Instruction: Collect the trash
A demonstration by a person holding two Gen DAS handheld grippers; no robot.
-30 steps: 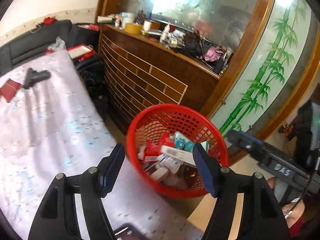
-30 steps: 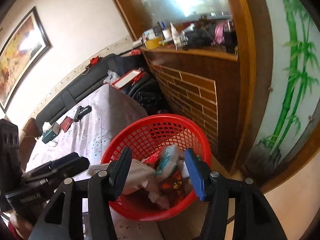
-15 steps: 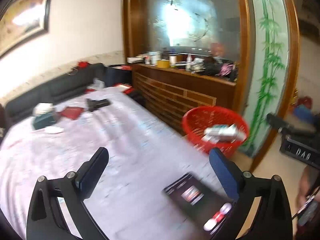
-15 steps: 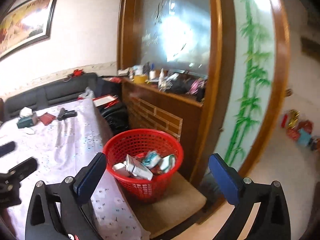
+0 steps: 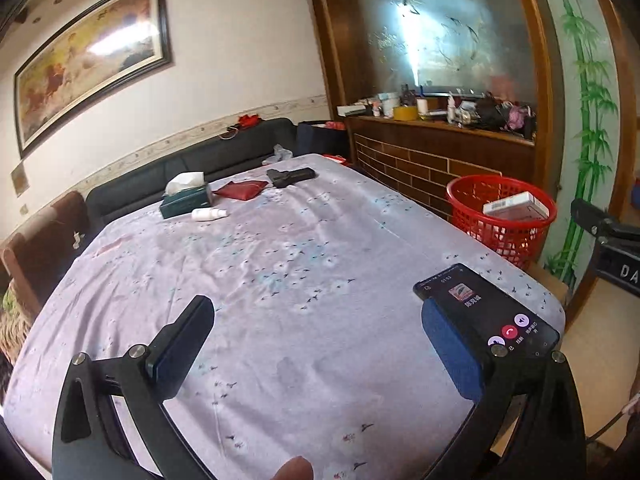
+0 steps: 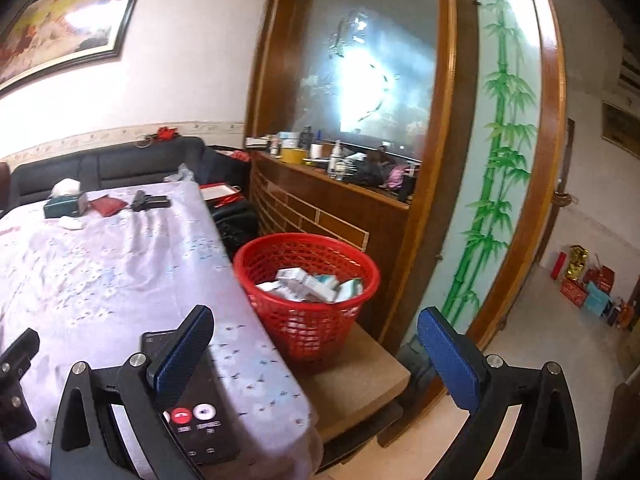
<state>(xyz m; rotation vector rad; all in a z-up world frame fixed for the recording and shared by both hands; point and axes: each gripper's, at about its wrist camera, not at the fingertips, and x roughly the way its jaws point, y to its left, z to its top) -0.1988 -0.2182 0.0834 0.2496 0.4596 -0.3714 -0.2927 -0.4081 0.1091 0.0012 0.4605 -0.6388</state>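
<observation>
The round red plastic mesh basket (image 6: 306,296) stands on a low tan stool beside the worktop, heaped with white and teal cartons and wrappers; one pale flat box (image 5: 516,209) lies across its rim. That is where the collected trash now sits.

A second ago both tongs hung right over this basket with their pads partly closed above the litter. Now both have swung away from it and stand wide apart: the left tongs (image 5: 316,344) gape over the lilac flowered cloth of the worktop (image 5: 280,264), empty, and the right tongs (image 6: 316,344) gape over the worktop's corner and the stool, also empty. It looks as though the last load has been dropped in and the hands are free for the next search.

Little that looks like litter remains. A small white bottle (image 5: 209,213) lies near a dark green tissue box (image 5: 186,202), with a flat red pouch (image 5: 240,189) and a black pistol-shaped object (image 5: 290,176) beyond them at the far end. A black smartphone (image 5: 486,314) showing a call screen lies at the near edge, just beside the left tongs' right pad; it is probably not trash. Whether the bottle is meant for the basket cannot be told.
</observation>
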